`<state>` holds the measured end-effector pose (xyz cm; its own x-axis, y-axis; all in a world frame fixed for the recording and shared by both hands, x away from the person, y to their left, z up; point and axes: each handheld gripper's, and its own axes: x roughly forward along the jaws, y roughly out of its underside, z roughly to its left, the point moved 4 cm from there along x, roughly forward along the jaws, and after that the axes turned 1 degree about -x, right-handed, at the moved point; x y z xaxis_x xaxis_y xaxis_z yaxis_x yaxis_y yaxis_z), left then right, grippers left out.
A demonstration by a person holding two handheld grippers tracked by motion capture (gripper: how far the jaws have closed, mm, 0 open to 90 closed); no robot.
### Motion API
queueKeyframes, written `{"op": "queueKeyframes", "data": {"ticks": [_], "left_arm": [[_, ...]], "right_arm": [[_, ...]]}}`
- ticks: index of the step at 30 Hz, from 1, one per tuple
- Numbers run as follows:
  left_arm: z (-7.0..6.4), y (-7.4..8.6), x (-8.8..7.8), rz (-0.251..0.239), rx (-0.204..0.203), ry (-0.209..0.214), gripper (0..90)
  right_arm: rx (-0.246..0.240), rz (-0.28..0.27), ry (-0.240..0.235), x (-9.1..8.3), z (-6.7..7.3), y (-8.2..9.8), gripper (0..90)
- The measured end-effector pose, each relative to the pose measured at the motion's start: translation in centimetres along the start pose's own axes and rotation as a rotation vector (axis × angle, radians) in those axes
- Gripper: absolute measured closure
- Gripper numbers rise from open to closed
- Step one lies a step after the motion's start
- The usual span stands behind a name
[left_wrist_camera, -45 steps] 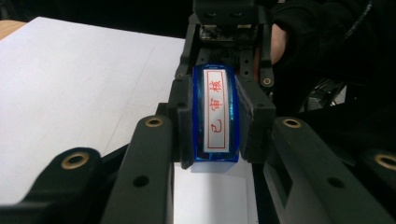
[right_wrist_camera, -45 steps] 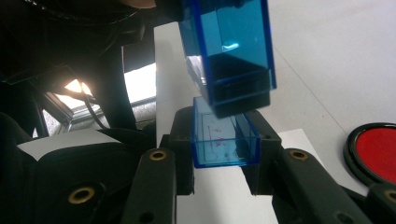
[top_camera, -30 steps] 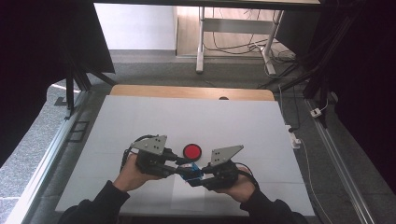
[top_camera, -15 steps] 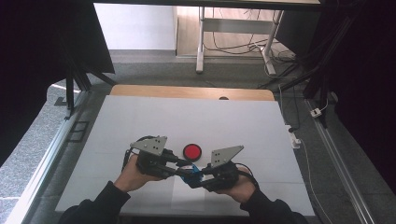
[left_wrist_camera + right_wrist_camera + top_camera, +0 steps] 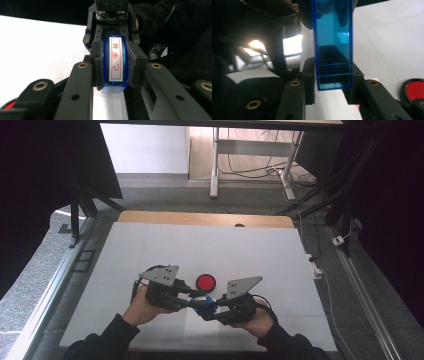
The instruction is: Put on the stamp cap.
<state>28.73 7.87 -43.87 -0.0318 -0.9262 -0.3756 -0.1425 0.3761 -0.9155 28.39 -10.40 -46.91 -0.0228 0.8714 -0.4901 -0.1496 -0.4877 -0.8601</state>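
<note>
Your left gripper (image 5: 192, 296) and right gripper (image 5: 207, 309) meet nose to nose at about six o'clock on the white table (image 5: 150, 250), both on the blue stamp (image 5: 115, 62). Your left jaws clamp its printed end. Your right jaws have just been opening; the stamp's clear blue body sits between them, though whether the pads press it is hard to tell. The red disc (image 5: 205, 281) lies just beyond, at twelve o'clock from the stamp.

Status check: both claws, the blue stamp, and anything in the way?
Left claw shut on blue stamp. Right claw on its other end, just easing open. Red ink pad beside them, not in the way.
</note>
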Motion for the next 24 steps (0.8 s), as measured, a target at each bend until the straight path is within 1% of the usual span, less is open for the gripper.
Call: {"op": "queueKeyframes", "data": {"ticks": [2,3,5,7,11,16,21,24], "left_arm": [[0.1,0.0,-0.1,-0.002,-0.006,-0.003,70.6],[0.1,0.0,-0.2,-0.002,-0.008,-0.007,70.6],[0.1,-0.1,-0.3,0.002,-0.007,-0.024,70.6],[0.1,-0.1,-0.5,0.001,-0.010,-0.031,70.6],[0.2,-0.2,-0.8,0.004,-0.011,-0.051,70.5],[0.1,-0.4,-1.0,0.012,-0.009,-0.072,70.6],[0.2,-0.4,-1.2,0.025,-0.014,-0.089,70.5],[0.2,-0.4,-1.3,0.033,-0.017,-0.103,70.5]], "right_arm": [[-0.005,0.012,0.026,0.1,0.0,0.1,62.1],[-0.007,0.008,0.034,0.1,-0.1,0.1,59.8],[0.001,0.013,0.047,0.1,-0.2,0.3,58.4],[0.009,0.019,0.056,0.0,-0.3,0.3,56.1],[0.015,0.022,0.093,-0.1,-0.4,0.4,53.3],[0.027,0.026,0.121,-0.4,-0.5,0.4,48.8],[0.046,0.027,0.148,-0.6,-0.5,0.5,43.5],[0.050,0.035,0.168,-0.8,-0.6,0.6,39.6]]}}
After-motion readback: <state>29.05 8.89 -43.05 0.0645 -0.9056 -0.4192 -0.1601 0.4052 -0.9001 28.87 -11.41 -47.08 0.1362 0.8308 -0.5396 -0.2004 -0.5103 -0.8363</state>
